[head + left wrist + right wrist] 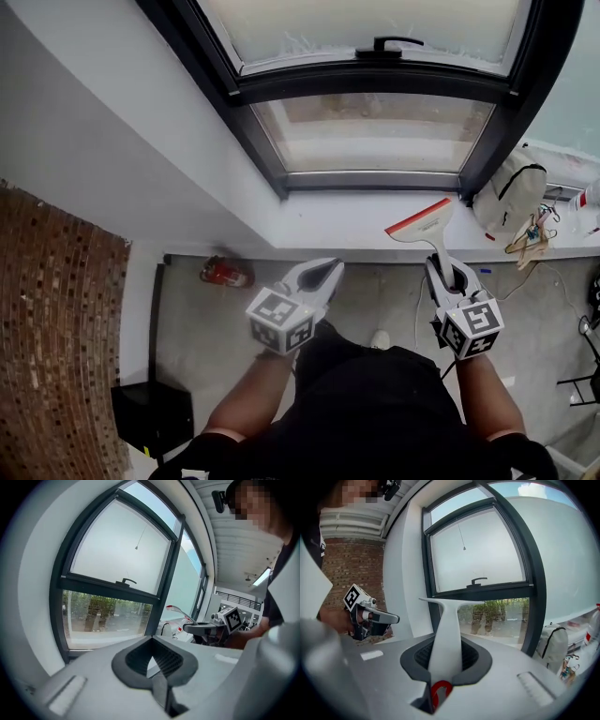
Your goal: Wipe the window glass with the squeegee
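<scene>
**Squeegee in the grip, glass not yet touched**

Head view: the right gripper [452, 274] pinches the handle of the squeegee [424, 223], whose red-edged blade hangs over the right part of the windowsill [328, 225], apart from the lower window glass [375, 131]. The left gripper [323, 272] hovers beside it, tips together. A bag [511, 192] sits at the sill's right end.

Left gripper view: its jaws are pressed together with nothing between them.

Right gripper view: the jaws clamp the white handle, and the blade stands roughly level before the pane.

To wipe well, I judge that the blade should meet the glass flat at the top edge and then draw down in one steady, even pull.
</scene>
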A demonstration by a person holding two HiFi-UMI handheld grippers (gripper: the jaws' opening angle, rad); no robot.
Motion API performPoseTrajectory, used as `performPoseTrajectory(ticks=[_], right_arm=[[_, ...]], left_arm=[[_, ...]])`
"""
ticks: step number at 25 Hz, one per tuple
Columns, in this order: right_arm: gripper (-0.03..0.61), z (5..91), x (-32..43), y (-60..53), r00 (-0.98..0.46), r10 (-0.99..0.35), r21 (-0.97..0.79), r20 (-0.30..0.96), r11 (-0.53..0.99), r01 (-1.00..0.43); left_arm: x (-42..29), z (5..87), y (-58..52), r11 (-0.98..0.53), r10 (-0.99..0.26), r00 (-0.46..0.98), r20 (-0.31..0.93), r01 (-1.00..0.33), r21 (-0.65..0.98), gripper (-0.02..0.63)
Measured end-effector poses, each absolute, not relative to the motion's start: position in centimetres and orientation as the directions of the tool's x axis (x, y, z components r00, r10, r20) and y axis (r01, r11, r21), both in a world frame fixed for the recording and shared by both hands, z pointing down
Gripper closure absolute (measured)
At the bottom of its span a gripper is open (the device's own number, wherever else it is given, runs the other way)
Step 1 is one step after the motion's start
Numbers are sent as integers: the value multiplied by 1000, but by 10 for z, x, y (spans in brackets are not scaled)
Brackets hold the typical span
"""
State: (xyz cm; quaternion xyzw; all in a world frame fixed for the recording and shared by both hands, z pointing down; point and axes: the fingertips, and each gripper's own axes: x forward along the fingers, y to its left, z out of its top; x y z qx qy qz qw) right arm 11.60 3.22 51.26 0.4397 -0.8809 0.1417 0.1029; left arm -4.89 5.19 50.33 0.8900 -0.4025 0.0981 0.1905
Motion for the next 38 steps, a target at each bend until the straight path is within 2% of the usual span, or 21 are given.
performPoseTrajectory(ticks=[7,32,38], right_arm=[[515,501,120,68,-582,-761,-158,287,562,-812],[517,488,61,89,-571,-771,-184,281,541,-821],[517,491,58,91,-565,-769,-173,299,538,-825]], left_arm=[[-48,501,95,-610,-669,659,343,-751,252,614],[-106,481,117,-636,-661,681,315,-732,246,614],[-110,491,115,-628,-647,671,363,-738,246,614]])
